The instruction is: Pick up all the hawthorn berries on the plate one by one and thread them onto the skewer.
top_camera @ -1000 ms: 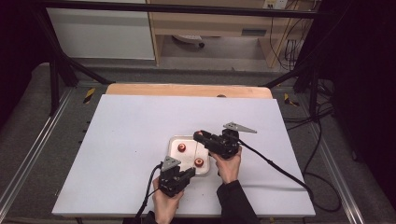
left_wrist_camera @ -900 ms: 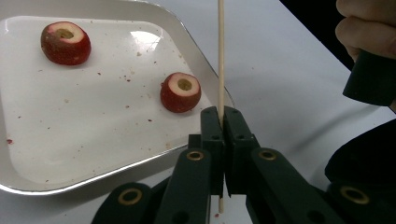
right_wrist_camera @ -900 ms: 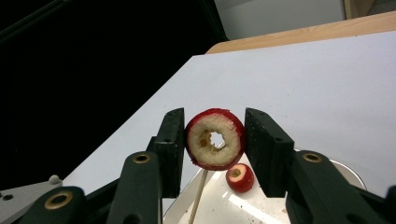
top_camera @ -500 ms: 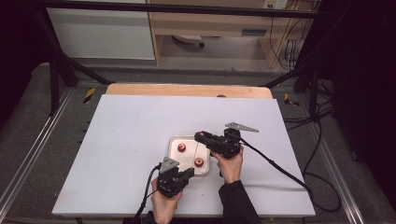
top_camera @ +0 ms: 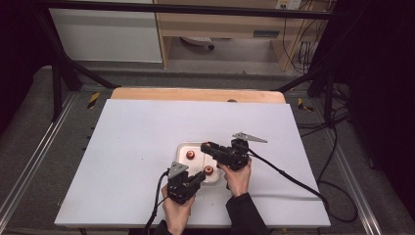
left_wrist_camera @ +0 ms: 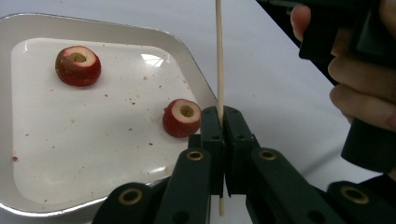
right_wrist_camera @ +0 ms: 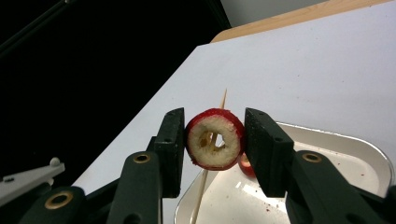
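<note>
My left gripper (top_camera: 199, 177) (left_wrist_camera: 223, 114) is shut on a thin wooden skewer (left_wrist_camera: 218, 56) that stands upright at the near right corner of a white plate (top_camera: 181, 149) (left_wrist_camera: 116, 29). Two cored red fruit pieces (left_wrist_camera: 78, 66) (left_wrist_camera: 182, 117) lie on the plate, also seen from above (top_camera: 190, 154) (top_camera: 208, 170). My right gripper (top_camera: 205, 146) (right_wrist_camera: 215, 135) is shut on a third cored red fruit piece (right_wrist_camera: 215, 138), held above the plate (right_wrist_camera: 336, 154). The skewer (right_wrist_camera: 201, 191) runs behind this piece and shows through its hole.
The plate sits on a white table board (top_camera: 147, 132) with a wooden strip (top_camera: 195, 94) along the far edge. A person's right hand (left_wrist_camera: 359, 88) holds the right gripper close to the skewer. Cables trail off toward the near and right edges.
My right gripper has shifted slightly with the fruit piece in it. The left gripper and the skewer have stayed where they were.
</note>
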